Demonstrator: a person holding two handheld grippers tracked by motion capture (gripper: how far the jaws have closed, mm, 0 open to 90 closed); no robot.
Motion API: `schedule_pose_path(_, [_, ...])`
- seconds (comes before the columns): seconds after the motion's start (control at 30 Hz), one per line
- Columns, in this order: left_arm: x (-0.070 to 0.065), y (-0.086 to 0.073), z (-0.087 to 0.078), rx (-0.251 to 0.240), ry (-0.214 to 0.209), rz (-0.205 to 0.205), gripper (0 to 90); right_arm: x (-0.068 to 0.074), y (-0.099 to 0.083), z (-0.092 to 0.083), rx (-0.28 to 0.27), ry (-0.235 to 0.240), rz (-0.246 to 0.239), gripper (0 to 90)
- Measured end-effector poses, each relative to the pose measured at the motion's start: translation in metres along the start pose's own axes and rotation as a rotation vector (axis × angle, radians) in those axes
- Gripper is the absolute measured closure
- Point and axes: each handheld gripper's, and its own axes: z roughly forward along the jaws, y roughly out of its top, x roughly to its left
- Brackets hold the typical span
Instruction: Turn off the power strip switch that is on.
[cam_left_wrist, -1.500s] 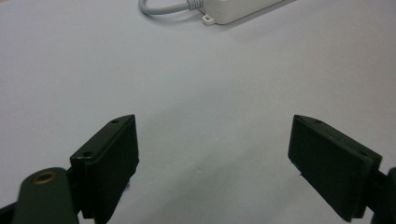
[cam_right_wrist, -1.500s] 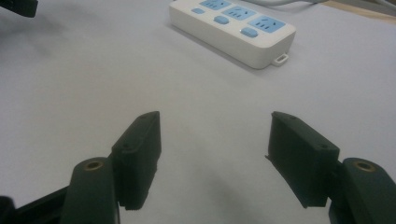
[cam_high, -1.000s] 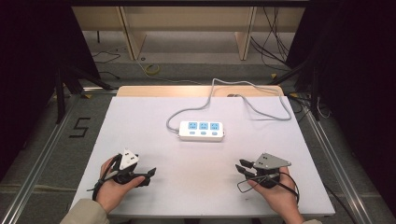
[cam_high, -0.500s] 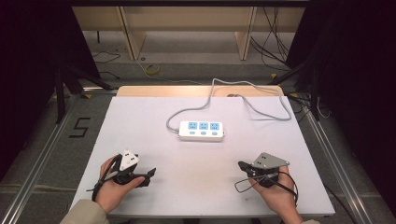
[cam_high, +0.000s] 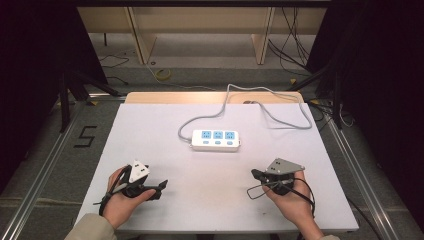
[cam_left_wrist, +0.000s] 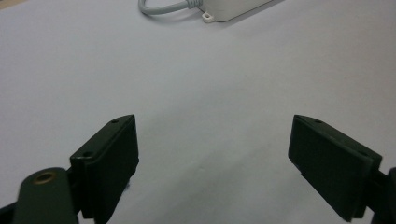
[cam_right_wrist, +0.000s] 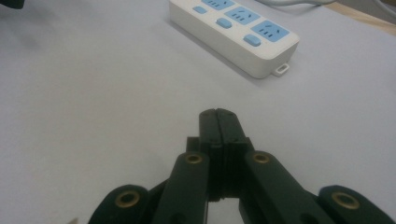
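A white power strip (cam_high: 216, 140) with blue sockets lies at the middle of the white table (cam_high: 150, 130); its grey cable (cam_high: 260, 107) runs toward the far edge. My left gripper (cam_high: 159, 189) rests near the front left in a hand, and its jaws stand wide apart over bare table in the left gripper view (cam_left_wrist: 212, 126), where the strip's end (cam_left_wrist: 233, 9) sits far off. At the front right, my right gripper (cam_high: 255, 174) is shut with nothing between its jaws. In the right gripper view its pressed-together tips (cam_right_wrist: 218, 114) point toward the power strip (cam_right_wrist: 233, 35), well short of it.
The table's far edge shows a wooden strip (cam_high: 150, 97). Metal rails (cam_high: 45, 165) run along both sides on the floor, where a black "5" mark (cam_high: 86, 136) sits at the left. Loose cables (cam_high: 295, 40) lie on the floor behind.
The right gripper's jaws have come together since the earliest frame. Both hands have stayed about where they were.
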Motion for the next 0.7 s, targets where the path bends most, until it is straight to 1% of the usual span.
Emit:
schedule_pose_path(0.17, [0.0, 0.0, 0.0, 0.002, 0.001, -0.001, 15.8, -0.002, 0.003, 0.001, 0.004, -0.007, 0.005, 90.0])
schedule_pose_path(0.4, [0.0, 0.0, 0.001, 0.007, 0.001, 0.002, 15.8, -0.001, 0.01, 0.005, 0.013, -0.018, -0.001, 90.0])
schedule_pose_path(0.7, [0.001, 0.0, 0.002, 0.008, -0.001, 0.003, 15.9, -0.003, 0.016, 0.009, 0.026, -0.022, 0.002, 90.0])
